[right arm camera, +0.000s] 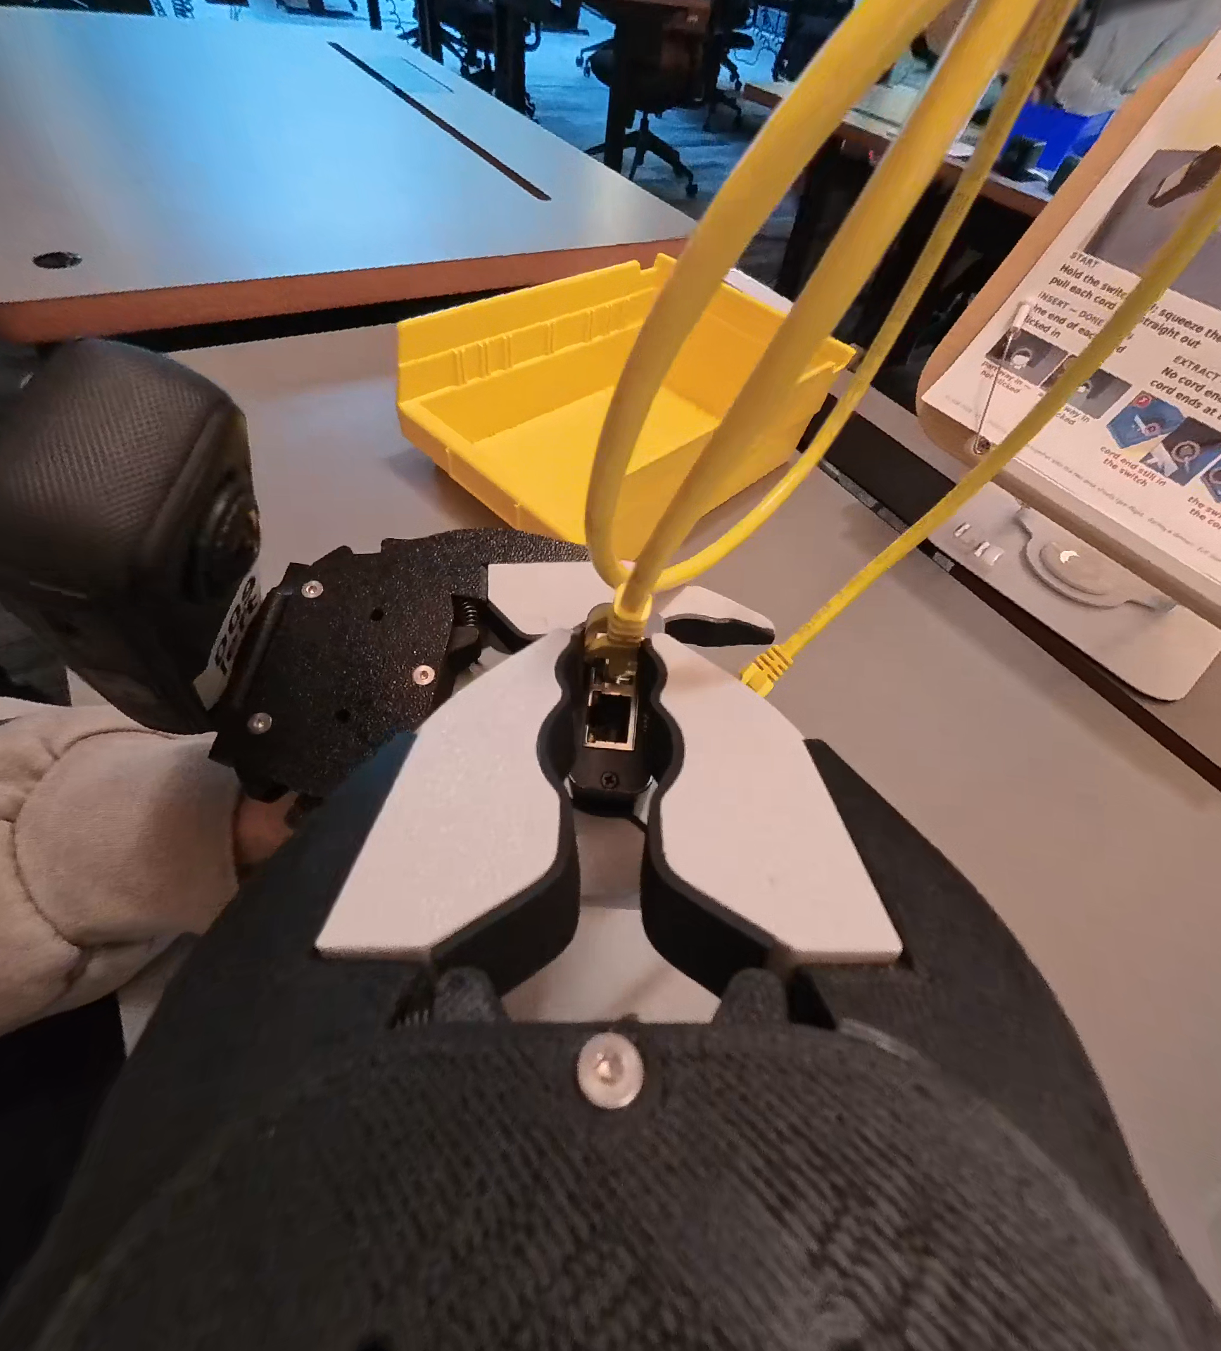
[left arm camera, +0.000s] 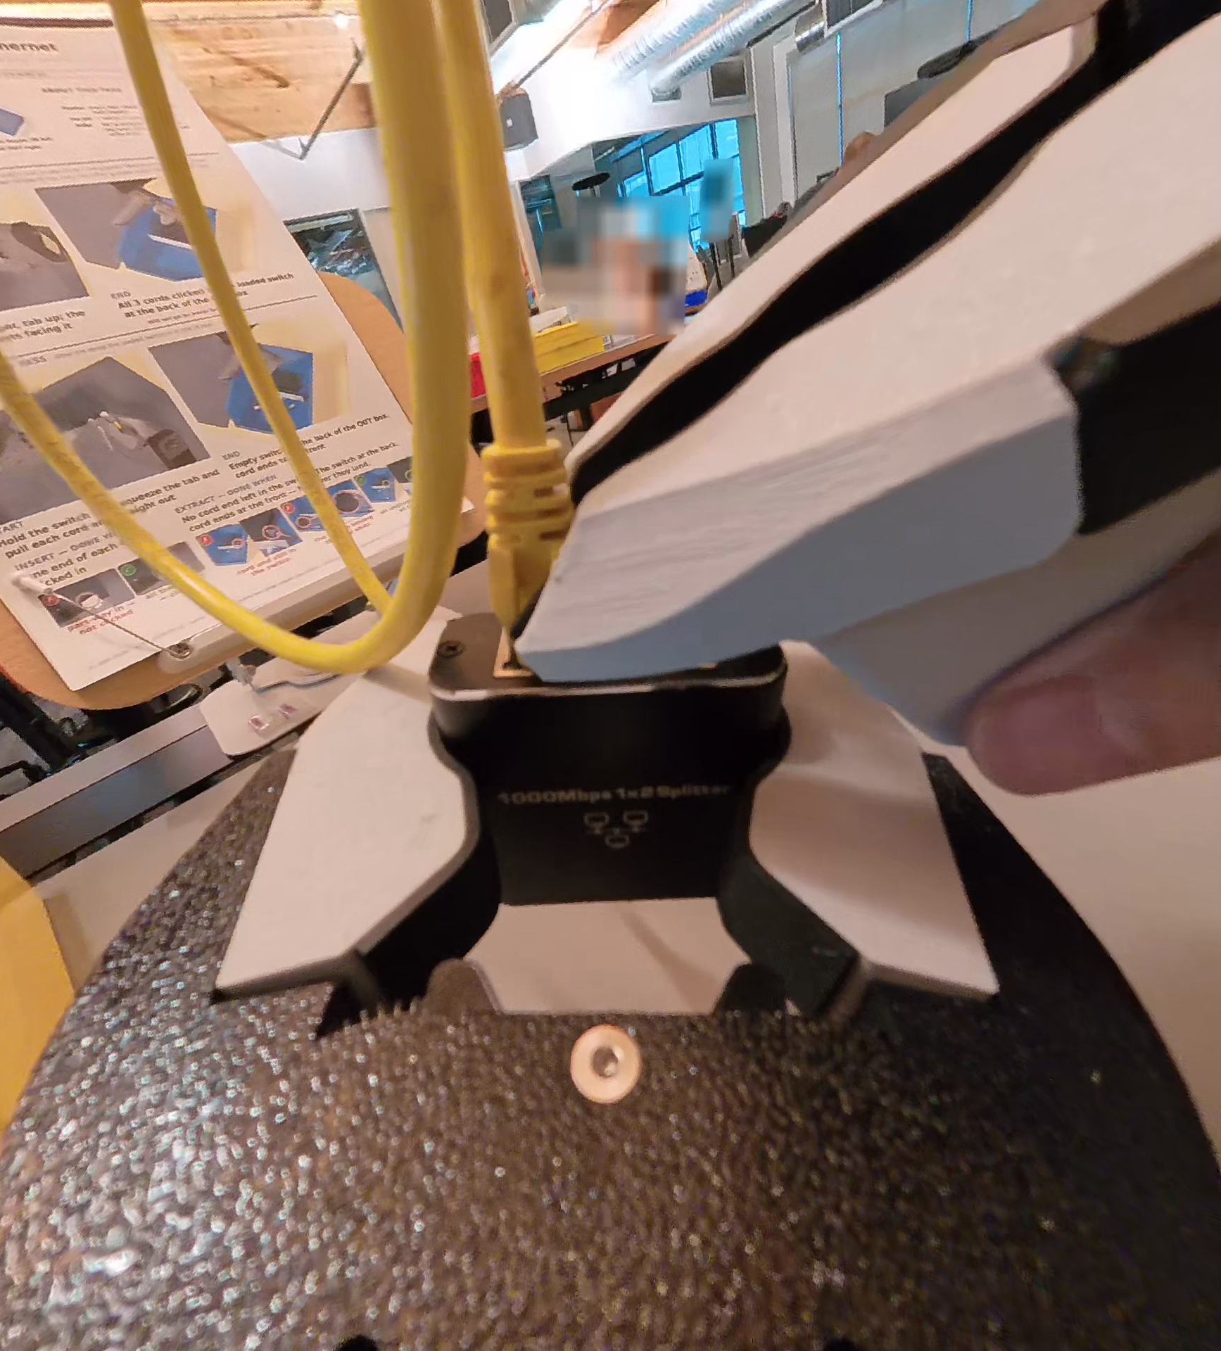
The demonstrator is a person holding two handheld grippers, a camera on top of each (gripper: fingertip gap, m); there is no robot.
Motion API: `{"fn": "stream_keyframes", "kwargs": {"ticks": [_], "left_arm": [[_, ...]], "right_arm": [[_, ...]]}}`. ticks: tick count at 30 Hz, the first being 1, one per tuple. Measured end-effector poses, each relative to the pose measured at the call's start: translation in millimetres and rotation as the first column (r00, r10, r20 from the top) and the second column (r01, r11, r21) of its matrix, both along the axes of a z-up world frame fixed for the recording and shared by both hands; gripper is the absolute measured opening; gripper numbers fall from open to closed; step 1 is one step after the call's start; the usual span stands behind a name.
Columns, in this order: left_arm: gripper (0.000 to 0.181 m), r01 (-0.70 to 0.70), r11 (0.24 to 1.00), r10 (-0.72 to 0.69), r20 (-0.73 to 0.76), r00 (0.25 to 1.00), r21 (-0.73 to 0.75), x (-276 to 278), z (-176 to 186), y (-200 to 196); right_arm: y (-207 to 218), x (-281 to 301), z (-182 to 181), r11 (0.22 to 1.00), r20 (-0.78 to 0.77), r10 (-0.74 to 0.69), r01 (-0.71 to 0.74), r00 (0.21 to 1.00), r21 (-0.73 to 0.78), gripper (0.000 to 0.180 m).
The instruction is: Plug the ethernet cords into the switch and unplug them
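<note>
My left gripper [left arm camera: 611,731] is shut on the black switch [left arm camera: 611,841] and holds it upright above the table. A yellow ethernet plug [left arm camera: 519,512] sits in the switch's far port. My right gripper [left arm camera: 556,563] comes in from the upper right and its fingertips close on that plug. In the right wrist view the plug [right arm camera: 622,610] lies between the tips of my right gripper [right arm camera: 611,643], and an empty port [right arm camera: 609,720] shows just below it. Yellow cords [right arm camera: 702,329] loop upward. A loose plug end [right arm camera: 764,669] hangs near the table.
A yellow bin [right arm camera: 490,409] stands on the grey table [right arm camera: 958,731] behind the switch. An instruction sheet on a stand [right arm camera: 1141,329] is at the right, and it also shows in the left wrist view [left arm camera: 117,329]. The left gripper's camera housing [right arm camera: 103,526] and a sleeve [right arm camera: 44,841] are at the left. Spacing between my two grippers at the tips: around 6 cm.
</note>
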State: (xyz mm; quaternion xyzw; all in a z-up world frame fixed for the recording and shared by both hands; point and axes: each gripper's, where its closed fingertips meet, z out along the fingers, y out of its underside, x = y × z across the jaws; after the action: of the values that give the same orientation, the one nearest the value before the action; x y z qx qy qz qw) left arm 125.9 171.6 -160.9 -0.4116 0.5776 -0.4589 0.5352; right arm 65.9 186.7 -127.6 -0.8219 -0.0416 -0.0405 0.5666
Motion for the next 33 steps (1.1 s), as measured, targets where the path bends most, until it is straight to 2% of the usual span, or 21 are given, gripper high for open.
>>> {"fn": "stream_keyframes", "kwargs": {"ticks": [8,18,20,25,29,33], "left_arm": [[0.075,0.066,0.998,-0.066,0.017,0.998,0.025,-2.2,5.1,-6.8],[0.075,-0.016,1.000,0.015,0.017,1.000,0.026,-2.1,6.3,-0.7],[0.074,0.005,1.000,-0.005,-0.001,1.000,0.010,-2.2,4.6,-2.0],[0.075,0.005,1.000,-0.003,-0.053,0.999,0.026,-1.5,-0.8,-0.5],[0.075,0.049,0.999,-0.049,-0.051,0.997,-0.006,-2.3,0.4,-2.3],[0.075,0.069,0.997,-0.072,-0.056,0.996,-0.042,-1.9,-0.2,-2.9]], "right_arm": [[-4.7,-1.3,4.2,0.999,0.066,-0.011,0.008,0.998,0.048,0.014],[-2.4,-4.6,4.4,0.999,0.106,-0.009,0.004,0.994,0.046,0.014],[-2.7,-3.6,4.1,0.999,0.120,-0.006,-0.001,0.993,0.055,0.014],[-3.7,-0.7,1.6,1.000,0.252,-0.014,0.009,0.968,0.022,0.014],[-2.9,-1.0,2.5,0.998,0.441,0.019,0.012,0.898,-0.068,0.014],[-1.6,0.8,1.9,0.991,0.505,0.080,-0.012,0.859,-0.136,0.014]]}}
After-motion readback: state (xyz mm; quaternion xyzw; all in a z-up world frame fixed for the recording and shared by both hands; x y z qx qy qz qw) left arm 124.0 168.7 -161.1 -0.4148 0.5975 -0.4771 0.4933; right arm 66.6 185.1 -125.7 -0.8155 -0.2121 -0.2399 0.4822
